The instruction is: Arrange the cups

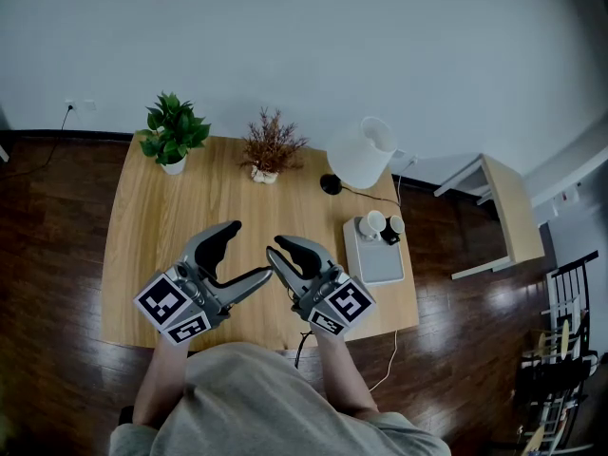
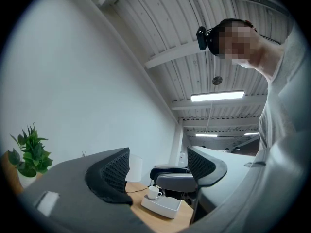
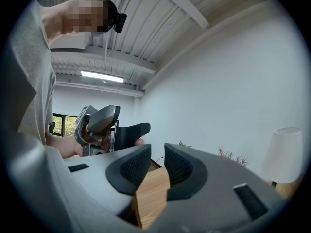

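Head view. My left gripper (image 1: 249,253) and right gripper (image 1: 283,248) sit side by side over the near part of the wooden counter (image 1: 190,207), tips close together. The white cup (image 1: 372,224) stands at the far end of a grey tray (image 1: 378,266) on the counter's right side. A dark cup (image 1: 395,226) is just right of it. Both are well apart from the grippers. Along the far edge, from left to right: green plant (image 1: 173,133), dried plant (image 1: 271,146), white lamp (image 1: 361,152).

Left gripper view. The jaws stand wide apart with nothing between the pads (image 2: 116,171). Through the gap I see the white cup (image 2: 153,193) on the tray (image 2: 164,208), with the right gripper (image 2: 171,174) between it and me.

Right gripper view. The jaws are nearly together, leaving a narrow gap. They hold nothing, and only bare counter (image 3: 151,193) shows below the gap. The left gripper (image 3: 104,123) is beyond to the left and the lamp (image 3: 286,153) is at far right.
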Motion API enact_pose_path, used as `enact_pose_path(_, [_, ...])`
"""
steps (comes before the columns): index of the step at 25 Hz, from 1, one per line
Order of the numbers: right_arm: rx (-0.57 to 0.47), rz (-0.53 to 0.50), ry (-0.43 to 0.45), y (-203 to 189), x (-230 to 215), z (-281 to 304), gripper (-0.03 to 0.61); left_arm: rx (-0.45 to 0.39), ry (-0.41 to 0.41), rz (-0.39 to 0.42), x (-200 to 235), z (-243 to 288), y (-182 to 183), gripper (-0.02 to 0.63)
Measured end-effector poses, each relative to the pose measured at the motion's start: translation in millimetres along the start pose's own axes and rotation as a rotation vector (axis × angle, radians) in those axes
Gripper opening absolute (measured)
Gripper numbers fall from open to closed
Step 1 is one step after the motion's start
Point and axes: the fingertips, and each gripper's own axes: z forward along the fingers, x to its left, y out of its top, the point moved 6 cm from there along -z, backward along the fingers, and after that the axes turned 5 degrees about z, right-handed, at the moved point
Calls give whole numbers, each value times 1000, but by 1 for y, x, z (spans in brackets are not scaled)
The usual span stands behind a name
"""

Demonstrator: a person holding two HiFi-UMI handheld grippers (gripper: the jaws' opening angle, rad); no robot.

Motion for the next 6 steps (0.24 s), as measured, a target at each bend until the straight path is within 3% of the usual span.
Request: enact_pose_path(6, [4,2,-1,-1,1,0,83,4,-2,-1,-1,-1,-1,367])
